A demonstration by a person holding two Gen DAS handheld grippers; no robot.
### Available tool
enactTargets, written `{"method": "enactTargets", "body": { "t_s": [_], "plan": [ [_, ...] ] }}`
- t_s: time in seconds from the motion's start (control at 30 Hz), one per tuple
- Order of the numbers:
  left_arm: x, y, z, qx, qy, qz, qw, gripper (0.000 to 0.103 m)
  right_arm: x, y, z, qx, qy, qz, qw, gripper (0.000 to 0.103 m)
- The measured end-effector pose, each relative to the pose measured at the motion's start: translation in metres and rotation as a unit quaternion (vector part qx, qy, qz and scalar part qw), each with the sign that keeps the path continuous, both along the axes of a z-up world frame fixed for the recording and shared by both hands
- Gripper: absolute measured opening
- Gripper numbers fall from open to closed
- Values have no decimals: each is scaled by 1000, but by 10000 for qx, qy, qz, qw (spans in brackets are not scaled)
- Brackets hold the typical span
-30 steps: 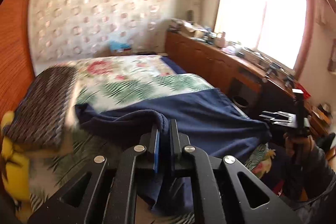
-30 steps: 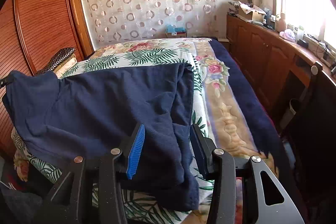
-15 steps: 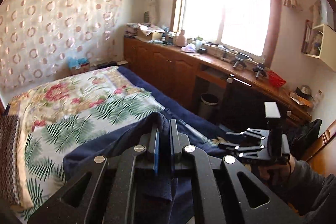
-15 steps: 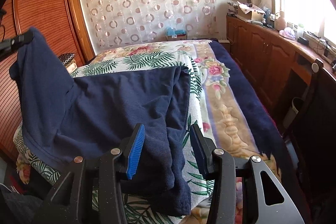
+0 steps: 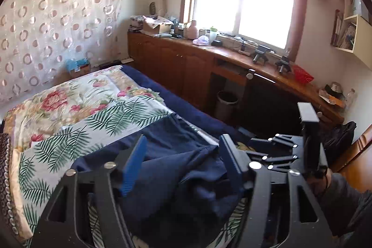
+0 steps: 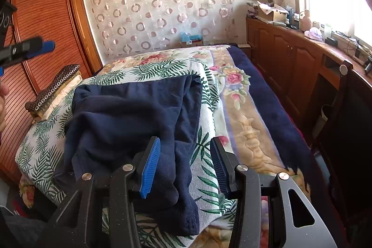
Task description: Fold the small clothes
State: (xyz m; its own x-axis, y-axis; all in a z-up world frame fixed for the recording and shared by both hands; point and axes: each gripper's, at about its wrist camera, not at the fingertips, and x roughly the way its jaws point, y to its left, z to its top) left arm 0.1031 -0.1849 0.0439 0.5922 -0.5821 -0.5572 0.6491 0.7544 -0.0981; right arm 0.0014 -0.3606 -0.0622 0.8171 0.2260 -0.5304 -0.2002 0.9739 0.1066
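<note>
A navy blue garment (image 6: 130,117) lies folded over on the palm-leaf cover at the near end of the bed. It shows bunched in the left wrist view (image 5: 181,178). My left gripper (image 5: 183,155) is open just above the garment, nothing held; its blue-tipped finger shows at the left edge of the right wrist view (image 6: 30,49). My right gripper (image 6: 186,162) is open over the garment's near right edge, empty. It also shows at the right of the left wrist view (image 5: 274,150).
The bed carries a floral quilt (image 6: 232,80) and a dark blue blanket (image 6: 262,85). A patterned pillow (image 6: 53,87) lies by the wooden wardrobe (image 6: 44,22). Wooden cabinets (image 5: 186,66) with clutter run under the window. A bin (image 5: 225,104) stands by them.
My left gripper swung the garment's left side over to the right, then opened and let it drop onto the bed. The right gripper stayed open and still.
</note>
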Motion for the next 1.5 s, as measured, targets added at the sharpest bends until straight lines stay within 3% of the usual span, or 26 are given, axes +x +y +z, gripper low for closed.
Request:
{"method": "enactTargets", "body": {
  "t_s": [0.43, 0.7, 1.07, 1.5],
  "plan": [
    [-13, 93, -39, 110, 104, 1112, 9937, 75, 24, 44, 17, -224, -152, 440, 9987, 46],
    [-19, 123, -55, 235, 65, 1559, 9875, 75, 49, 84, 18, -303, -133, 845, 9959, 46],
    [-27, 154, -80, 171, 203, 1844, 9825, 75, 69, 144, 12, -496, -48, 1563, 9865, 46],
    [-28, 173, -93, 46, 344, 1990, 9794, 75, 94, 218, -21, -951, 462, 2341, 9665, 46]
  ]
}}
